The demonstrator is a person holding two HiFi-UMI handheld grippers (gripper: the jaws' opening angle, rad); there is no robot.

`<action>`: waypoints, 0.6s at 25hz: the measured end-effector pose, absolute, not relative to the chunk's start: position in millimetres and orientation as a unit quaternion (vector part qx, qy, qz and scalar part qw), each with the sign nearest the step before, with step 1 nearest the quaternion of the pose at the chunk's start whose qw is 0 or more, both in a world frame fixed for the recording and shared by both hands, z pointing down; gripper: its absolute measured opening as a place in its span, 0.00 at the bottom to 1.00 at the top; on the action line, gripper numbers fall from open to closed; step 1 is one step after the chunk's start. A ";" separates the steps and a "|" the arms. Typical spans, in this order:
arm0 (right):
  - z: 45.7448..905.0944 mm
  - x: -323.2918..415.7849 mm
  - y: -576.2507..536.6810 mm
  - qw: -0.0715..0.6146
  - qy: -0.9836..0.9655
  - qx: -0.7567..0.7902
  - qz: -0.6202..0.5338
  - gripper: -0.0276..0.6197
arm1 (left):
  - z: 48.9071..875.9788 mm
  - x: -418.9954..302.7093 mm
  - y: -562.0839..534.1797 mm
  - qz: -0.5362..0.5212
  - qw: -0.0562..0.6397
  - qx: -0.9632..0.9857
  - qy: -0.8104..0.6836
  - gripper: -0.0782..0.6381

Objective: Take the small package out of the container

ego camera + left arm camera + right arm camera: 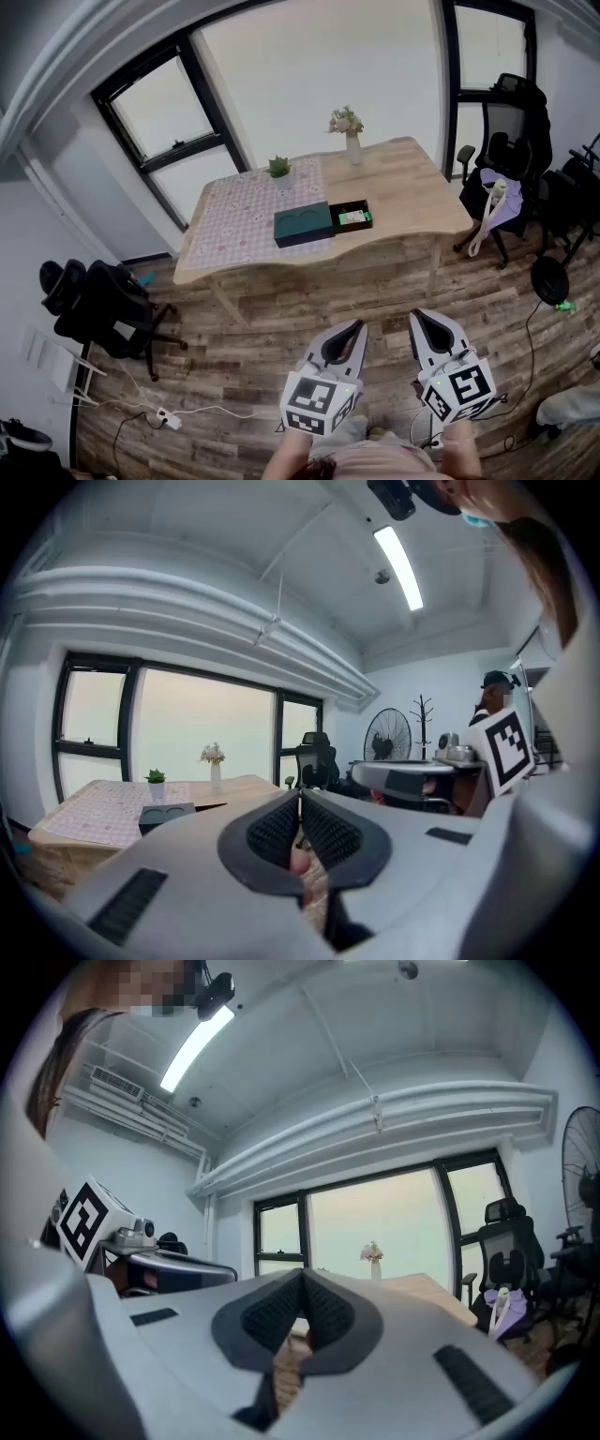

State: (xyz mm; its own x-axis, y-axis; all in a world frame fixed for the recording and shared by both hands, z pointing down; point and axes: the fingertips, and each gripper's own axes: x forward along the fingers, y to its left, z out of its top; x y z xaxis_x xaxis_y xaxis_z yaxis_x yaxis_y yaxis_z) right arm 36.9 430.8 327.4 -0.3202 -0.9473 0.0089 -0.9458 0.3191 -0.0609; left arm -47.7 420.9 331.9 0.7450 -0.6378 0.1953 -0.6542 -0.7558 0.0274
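Left tool (345,339) and right tool (429,339) are held low, well apart from the table (412,178).
Both have jaws pressed together and grip nothing, I think because the approach is not begun; the small package (352,217) lies in the open end of the container (305,227).

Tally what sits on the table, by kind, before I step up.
Box: 1
Package: 1
Plant: 1
Vase: 1
Cloth: 1
Total: 5
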 end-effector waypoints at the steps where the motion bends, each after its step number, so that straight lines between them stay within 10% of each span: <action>1: 327.4 34.8 424.6 0.013 0.812 -0.582 -0.026 0.04 | 332.7 -49.0 414.8 0.088 0.046 0.933 -0.346 0.13; 15: 323.7 -2.3 351.5 0.051 0.811 -0.578 -0.073 0.04 | 331.8 -82.5 336.5 0.080 0.047 0.942 -0.322 0.13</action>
